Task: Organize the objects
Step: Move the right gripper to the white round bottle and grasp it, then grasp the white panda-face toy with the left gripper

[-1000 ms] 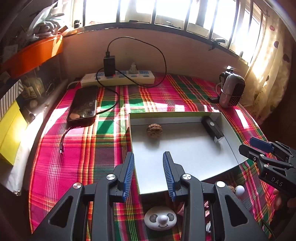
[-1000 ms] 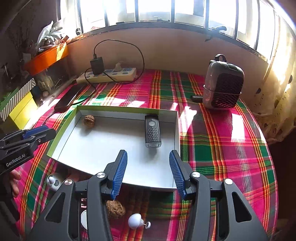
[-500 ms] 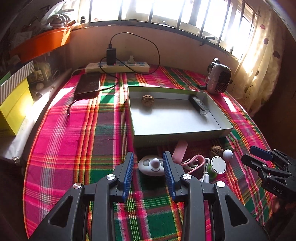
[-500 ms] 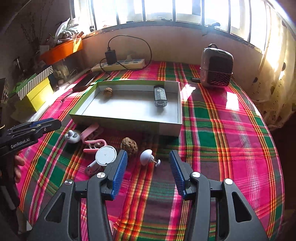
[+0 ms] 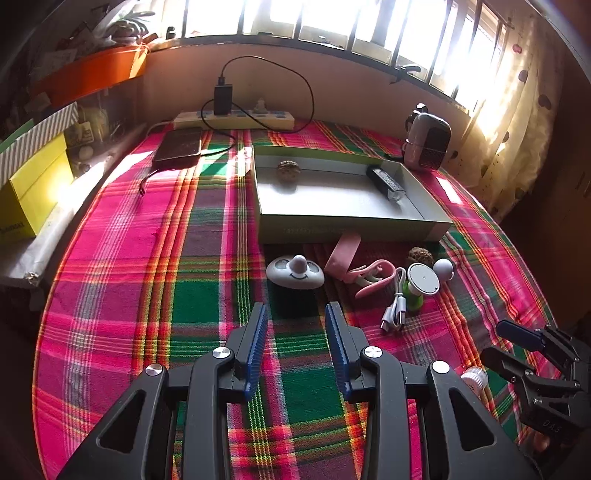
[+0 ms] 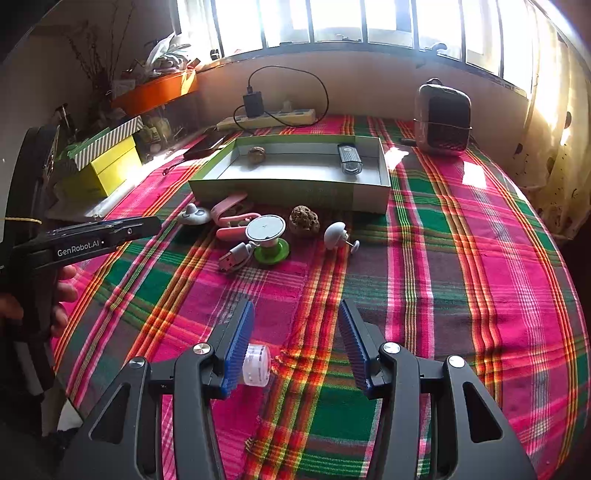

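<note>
Your box (image 6: pixel 295 186), upper centre of the right wrist frame, holds only a walnut (image 6: pixel 256 154) and a dark remote-like device (image 6: pixel 349 158), so most sorting looks left. Below it on the cloth lie the pink clip (image 6: pixel 231 218), white disc (image 6: pixel 266 228), brown lump (image 6: pixel 304 220) and white knob (image 6: pixel 335 235). Both your left gripper (image 5: pixel 297 345) and right gripper (image 6: pixel 295 341) are spread, holding nothing; a small clear cap (image 6: pixel 256 363) sits by the right one's left finger.

Blown-out window (image 5: pixel 332 22) backlight, dark fisheye-warped edges

A plaid-clothed table (image 6: pixel 461 266) carries a shallow box (image 6: pixel 295 188), heater (image 6: pixel 442 118), power strip (image 6: pixel 273 117) and scattered trinkets (image 6: pixel 266 230).
</note>
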Available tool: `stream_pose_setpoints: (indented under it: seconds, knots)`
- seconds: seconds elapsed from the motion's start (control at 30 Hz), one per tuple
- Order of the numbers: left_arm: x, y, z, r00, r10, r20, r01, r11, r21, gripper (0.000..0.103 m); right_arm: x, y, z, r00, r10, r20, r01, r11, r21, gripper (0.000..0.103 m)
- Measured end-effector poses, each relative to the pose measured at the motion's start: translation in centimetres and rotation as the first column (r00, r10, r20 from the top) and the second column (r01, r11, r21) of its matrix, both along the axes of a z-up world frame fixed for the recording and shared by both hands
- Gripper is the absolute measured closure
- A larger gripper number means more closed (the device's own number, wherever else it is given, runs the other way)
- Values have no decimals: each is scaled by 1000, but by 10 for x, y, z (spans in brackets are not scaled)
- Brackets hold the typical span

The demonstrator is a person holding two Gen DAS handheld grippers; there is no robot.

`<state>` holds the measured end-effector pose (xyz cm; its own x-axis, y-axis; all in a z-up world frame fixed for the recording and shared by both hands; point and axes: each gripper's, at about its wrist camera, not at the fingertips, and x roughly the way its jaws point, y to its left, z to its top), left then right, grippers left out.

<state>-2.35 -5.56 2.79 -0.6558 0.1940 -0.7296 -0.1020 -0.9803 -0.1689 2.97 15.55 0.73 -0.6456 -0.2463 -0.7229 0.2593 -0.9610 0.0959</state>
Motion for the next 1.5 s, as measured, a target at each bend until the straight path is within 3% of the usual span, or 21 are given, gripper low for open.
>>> stream_pose_setpoints:
  seconds: [0.5,0.9,0.97,1.03,1.17,1.23,1.5]
  knots:
    - [8,0,-8,1000,-13,19,14,1000,-3,73,18,-19,-12,997,77,15,-77,997,14,54]
    - [2,0,-15,999,-16,41,16,1000,5,72,13,-20,-25,996,63,56,-65,997,36,54]
    - [1,0,-15,999,-16,43,16,1000,5,73,13,-20,-26,997,62,54,-64,997,41,58]
    - [-1,1,-16,999,-17,47,17,1000,5,73,13,-20,-26,997,59,47,-61,997,54,68]
    - [-4,1,-18,998,-18,55,17,1000,7,73,12,-20,-26,997,62,38,-64,996,66,73]
    - [-5,2,-18,998,-19,56,19,1000,9,73,11,-20,-26,998,52,29,-54,995,81,83]
    - [-14,2,-18,998,-23,58,21,999,37,72,0,-14,-26,999,31,22,-32,997,67,83]
